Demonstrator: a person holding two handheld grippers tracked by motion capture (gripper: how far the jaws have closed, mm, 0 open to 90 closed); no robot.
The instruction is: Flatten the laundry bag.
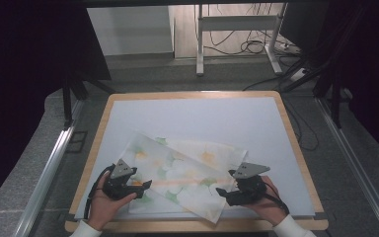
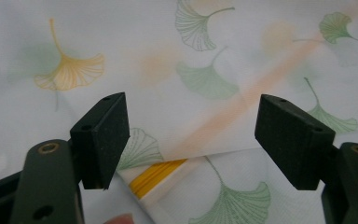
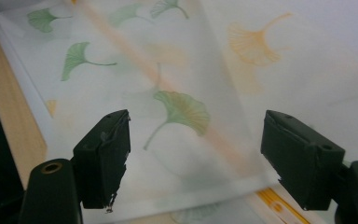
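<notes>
A thin white cloth printed with green and orange ginkgo leaves (image 1: 182,173) lies folded and skewed across the lower middle of the high view, on the pale grey mat of the wood-edged surface (image 1: 197,118). Its near corner reaches almost to the wooden front edge. Beyond the surface, in the upper part of the frame, a white metal stand (image 1: 237,29) rises from the floor with black cables (image 1: 251,47) coiled around its feet. Dark curtains close in both sides.

Lower left of the high view, the left claw (image 1: 143,187) sits at the cloth's left edge, held in a hand (image 1: 103,205) coming up from the bottom, white sleeve showing. In the left gripper view its jaws stand wide apart over the cloth (image 2: 205,79), nothing between them, with a folded edge and a bright yellow stripe (image 2: 156,175) just below.

Lower right, the right claw (image 1: 223,192) points left at the cloth's right edge, gripped by the other hand (image 1: 269,205). In the right gripper view its jaws are also spread wide, the translucent cloth (image 3: 182,107) lying under them, and the wooden rim (image 3: 9,116) runs along the left.
</notes>
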